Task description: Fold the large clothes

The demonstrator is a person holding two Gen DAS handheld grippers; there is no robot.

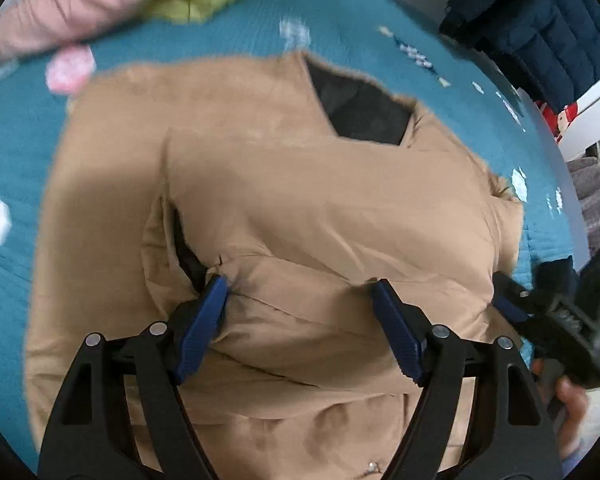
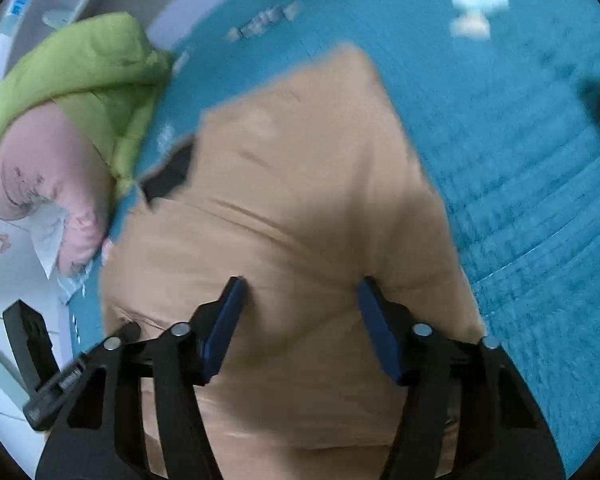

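Lying spread over the teal quilted bedspread (image 1: 228, 36), the large tan padded coat (image 1: 300, 200) is seen partly folded, one panel already laid across its body so that a patch of black lining (image 1: 360, 108) is left showing toward 1 o'clock in the left wrist view. The left tongs (image 1: 300, 308) are held spread wide over the near hem with padding bulging between the blue pads, yet no pinch is made; the same holds for the right tongs (image 2: 300, 304), parted above the coat's surface in the right wrist view. Both tools seem to be poised side by side at the near edge, probably so that the hem can be taken at two points and carried away toward 12 o'clock for the next fold. A crumpled lime-green jacket (image 2: 92, 76) and a pink padded garment (image 2: 40, 168) are heaped at 10 o'clock, apparently set apart, while a dark navy quilted jacket (image 1: 540, 32) is kept at 2 o'clock in the left view.
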